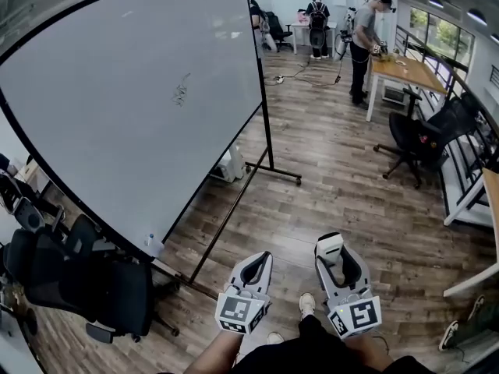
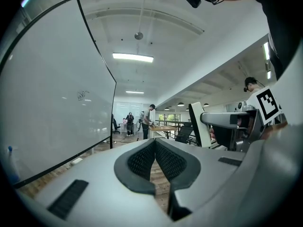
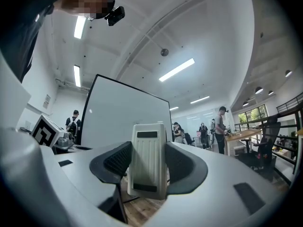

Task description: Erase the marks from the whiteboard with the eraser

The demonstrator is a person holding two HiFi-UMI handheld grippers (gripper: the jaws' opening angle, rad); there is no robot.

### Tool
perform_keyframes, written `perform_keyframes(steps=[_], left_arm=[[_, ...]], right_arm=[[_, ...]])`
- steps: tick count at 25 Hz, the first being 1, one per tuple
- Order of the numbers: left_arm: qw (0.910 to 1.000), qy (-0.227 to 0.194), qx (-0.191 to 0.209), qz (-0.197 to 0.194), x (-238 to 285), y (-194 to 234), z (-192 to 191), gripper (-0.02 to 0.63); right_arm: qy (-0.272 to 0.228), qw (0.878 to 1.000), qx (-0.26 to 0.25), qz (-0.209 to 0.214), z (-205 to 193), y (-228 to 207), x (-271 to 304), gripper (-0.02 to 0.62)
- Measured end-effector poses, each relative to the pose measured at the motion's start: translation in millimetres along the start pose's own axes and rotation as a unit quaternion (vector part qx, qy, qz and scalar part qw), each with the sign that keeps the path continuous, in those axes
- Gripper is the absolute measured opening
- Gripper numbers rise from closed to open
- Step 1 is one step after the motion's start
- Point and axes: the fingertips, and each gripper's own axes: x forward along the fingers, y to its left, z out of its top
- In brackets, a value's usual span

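Note:
A large whiteboard on a black wheeled frame stands to my left, with a small dark scribble near its upper middle. The scribble shows faintly in the left gripper view too. My right gripper is shut on a white ribbed eraser, which stands upright between the jaws and pokes out at the tip. My left gripper is shut with nothing in it, its pads pressed together. Both grippers are held low over the wood floor, well short of the board.
Black office chairs crowd the lower left by the board's foot. A marker sits at the board's bottom edge. A wooden table with a person beside it and a black chair stand at the right.

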Motion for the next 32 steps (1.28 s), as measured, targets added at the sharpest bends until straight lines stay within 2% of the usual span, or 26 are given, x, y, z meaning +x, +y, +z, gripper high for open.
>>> perform_keyframes(steps=[9, 15, 22, 26, 32], left_arm=[[0.9991, -0.011, 0.036, 0.020, 96, 34, 19, 0.020], [0.9987, -0.013, 0.038, 0.032, 155, 47, 27, 0.020], [0.9970, 0.003, 0.034, 0.069, 197, 65, 23, 0.020], [0.9947, 0.010, 0.035, 0.096, 205, 79, 22, 0.020], [0.9911, 0.021, 0.019, 0.130, 211, 128, 10, 0.020]], right_arm=[[-0.016, 1.000, -0.001, 0.018, 10, -73, 81, 0.247], [-0.020, 0.999, -0.001, 0.031, 9, -121, 124, 0.247], [-0.021, 0.998, 0.014, 0.058, -2, -161, 168, 0.247], [-0.006, 0.997, 0.024, 0.073, -20, -170, 190, 0.247], [0.004, 0.993, 0.049, 0.110, -31, -147, 247, 0.247]])
